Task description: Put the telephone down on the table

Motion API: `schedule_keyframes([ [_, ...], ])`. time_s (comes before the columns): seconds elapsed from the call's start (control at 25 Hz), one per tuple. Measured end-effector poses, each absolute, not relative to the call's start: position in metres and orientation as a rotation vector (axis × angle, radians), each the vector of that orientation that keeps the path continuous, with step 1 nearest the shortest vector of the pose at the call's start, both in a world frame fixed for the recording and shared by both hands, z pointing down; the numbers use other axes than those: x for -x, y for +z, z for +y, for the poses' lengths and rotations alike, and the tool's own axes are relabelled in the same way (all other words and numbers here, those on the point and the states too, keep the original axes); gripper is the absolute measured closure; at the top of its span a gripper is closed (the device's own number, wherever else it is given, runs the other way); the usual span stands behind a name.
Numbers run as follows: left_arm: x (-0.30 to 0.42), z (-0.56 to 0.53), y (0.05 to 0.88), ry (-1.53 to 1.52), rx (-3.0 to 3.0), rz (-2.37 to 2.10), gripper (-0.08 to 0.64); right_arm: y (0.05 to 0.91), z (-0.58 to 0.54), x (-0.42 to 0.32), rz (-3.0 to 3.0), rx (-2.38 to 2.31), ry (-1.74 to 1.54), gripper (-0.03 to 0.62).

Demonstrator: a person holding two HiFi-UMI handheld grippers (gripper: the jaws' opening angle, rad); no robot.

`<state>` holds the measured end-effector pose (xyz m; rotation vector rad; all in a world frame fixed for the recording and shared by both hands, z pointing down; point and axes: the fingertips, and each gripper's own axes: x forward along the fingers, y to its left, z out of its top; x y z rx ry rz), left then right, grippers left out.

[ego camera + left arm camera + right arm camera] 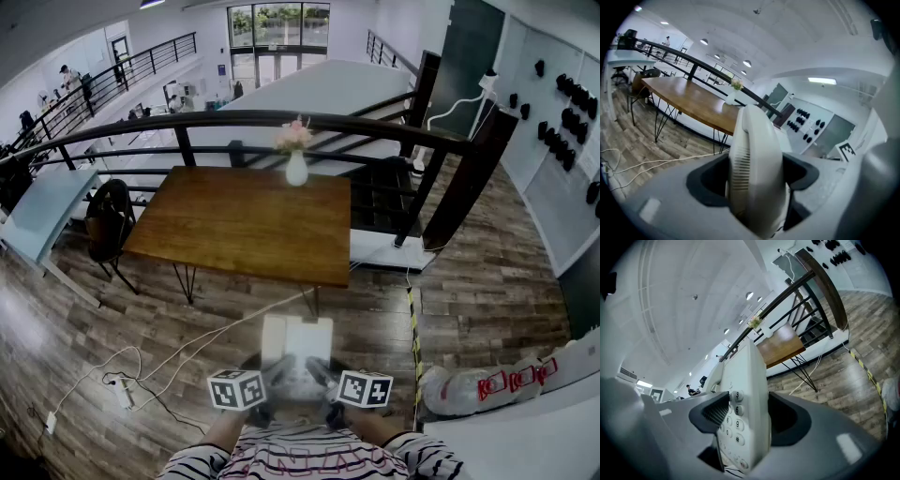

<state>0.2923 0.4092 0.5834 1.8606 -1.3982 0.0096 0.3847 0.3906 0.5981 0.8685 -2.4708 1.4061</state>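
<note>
I hold a white desk telephone (pixel 298 345) in the air between both grippers, close to my body and above the wooden floor. My left gripper (pixel 273 377) is shut on its handset side (pixel 757 178). My right gripper (pixel 324 377) is shut on the keypad side (pixel 745 404), where the number buttons show. A brown wooden table (pixel 244 225) stands ahead of me, a short way beyond the telephone. A pale cord (pixel 216 333) runs from the telephone down to the floor on the left.
A white vase with pink flowers (pixel 296 167) stands at the table's far edge. A black chair (pixel 110 220) sits at its left end. A dark railing (pixel 281 119) runs behind the table. Cables (pixel 131 375) lie on the floor at left, yellow-black tape (pixel 413 337) at right.
</note>
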Motion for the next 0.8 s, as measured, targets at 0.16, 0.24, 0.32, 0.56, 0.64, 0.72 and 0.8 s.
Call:
schedule_keyframes([
  [0.16,-0.280,0.400,0.583,0.002,-1.855,-1.397,0.224,0.596,0.381,-0.373,-2.466,-0.874,1.414,0.330],
  [0.24,-0.269,0.393,0.583,-0.012,-1.851,-1.392,0.224,0.596,0.374,-0.363,-2.467,-0.882,1.412,0.328],
  [0.32,-0.256,0.384,0.585,-0.027,-1.845,-1.385,0.224,0.596,0.364,-0.350,-2.468,-0.895,1.407,0.328],
  [0.56,-0.208,0.341,0.585,-0.014,-1.870,-1.340,0.224,0.595,0.325,-0.302,-2.456,-0.946,1.414,0.330],
  [0.64,-0.186,0.325,0.581,0.000,-1.883,-1.321,0.224,0.592,0.312,-0.281,-2.449,-0.971,1.423,0.330],
  [0.72,-0.162,0.309,0.576,0.013,-1.896,-1.306,0.224,0.587,0.297,-0.257,-2.446,-0.994,1.431,0.330],
  [0.8,-0.135,0.293,0.572,0.026,-1.908,-1.291,0.224,0.583,0.283,-0.230,-2.443,-1.017,1.444,0.330],
])
